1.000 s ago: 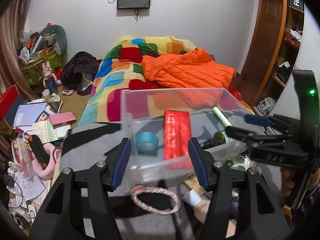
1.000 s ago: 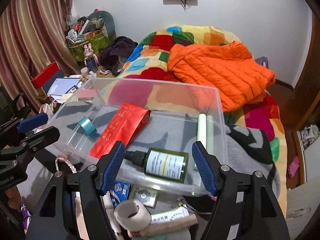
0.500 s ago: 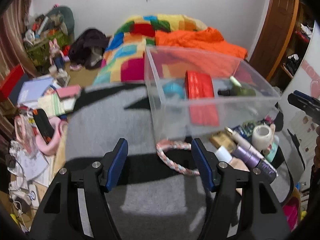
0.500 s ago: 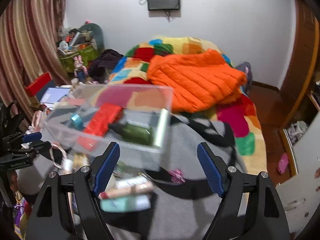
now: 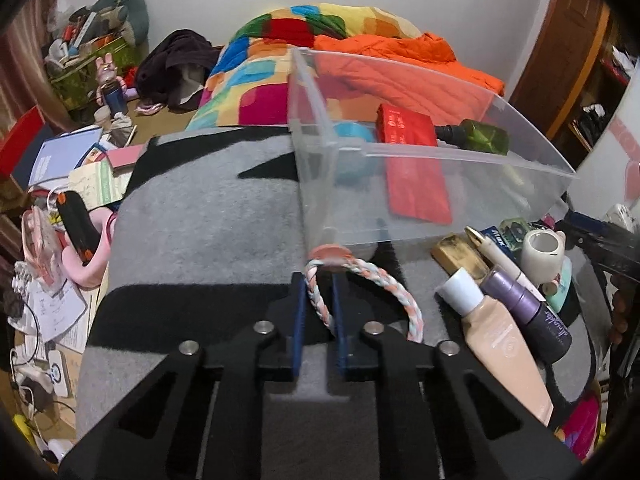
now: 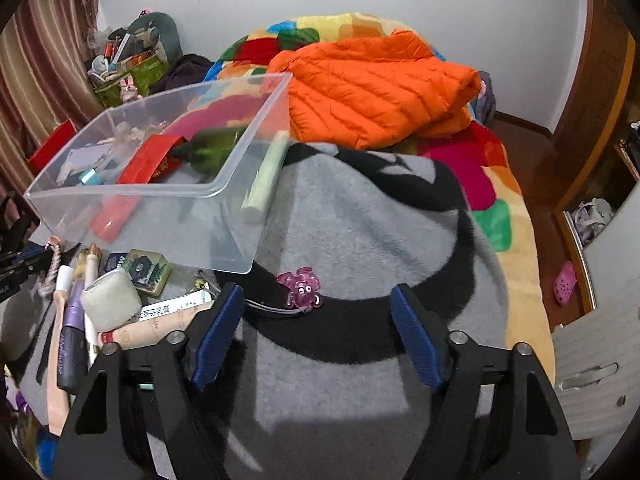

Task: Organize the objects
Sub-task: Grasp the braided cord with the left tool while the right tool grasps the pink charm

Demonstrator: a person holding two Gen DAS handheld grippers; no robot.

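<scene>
A clear plastic bin point(image 5: 460, 152) stands on the grey and black blanket point(image 5: 208, 232). It holds a red packet point(image 5: 412, 160), a blue tape roll point(image 5: 352, 136), a green bottle point(image 5: 480, 136) and a pale green stick point(image 6: 266, 174). My left gripper point(image 5: 319, 300) is shut on a braided pink and white rope ring point(image 5: 372, 280) by the bin's near corner. My right gripper point(image 6: 316, 336) is open and empty, just behind a purple octopus charm point(image 6: 302, 286) on the blanket.
Cosmetics lie beside the bin: a beige tube point(image 5: 500, 328), a purple bottle point(image 5: 532, 312), a white tape roll point(image 5: 542, 250), a gold case point(image 5: 460, 252). An orange jacket point(image 6: 380, 88) lies on the bed behind. Books and clutter point(image 5: 60, 168) cover the floor at left.
My left gripper has dropped back from the bin and closed on the rope ring. My right gripper has swung right, away from the bin, down toward the purple charm.
</scene>
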